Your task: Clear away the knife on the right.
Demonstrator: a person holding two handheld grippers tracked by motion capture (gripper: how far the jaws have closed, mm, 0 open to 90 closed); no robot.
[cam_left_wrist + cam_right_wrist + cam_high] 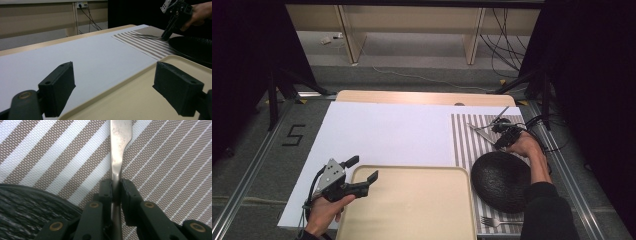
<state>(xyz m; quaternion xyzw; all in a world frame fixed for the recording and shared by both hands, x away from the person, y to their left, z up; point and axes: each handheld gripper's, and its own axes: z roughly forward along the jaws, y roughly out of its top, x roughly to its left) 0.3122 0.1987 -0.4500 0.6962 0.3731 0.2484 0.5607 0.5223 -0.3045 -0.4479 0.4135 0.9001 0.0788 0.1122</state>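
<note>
knife (pixel 117 152): one, dull silver, flat, pinched by right gripper (pixel 115 192) jaws | left gripper (pixel 362 172): jaws spread | fork (pixel 498 220): one

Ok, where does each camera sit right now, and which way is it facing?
High view: above the near table edge, looking forward and down; both forearms, left gripper and right gripper show.
Left gripper view: rides the left gripper, looking level across the beige tray between its open jaws.
Right gripper view: rides the right gripper, looking down at the knife it clamps on the striped placemat.
Shared: all three show the black plate.
</note>
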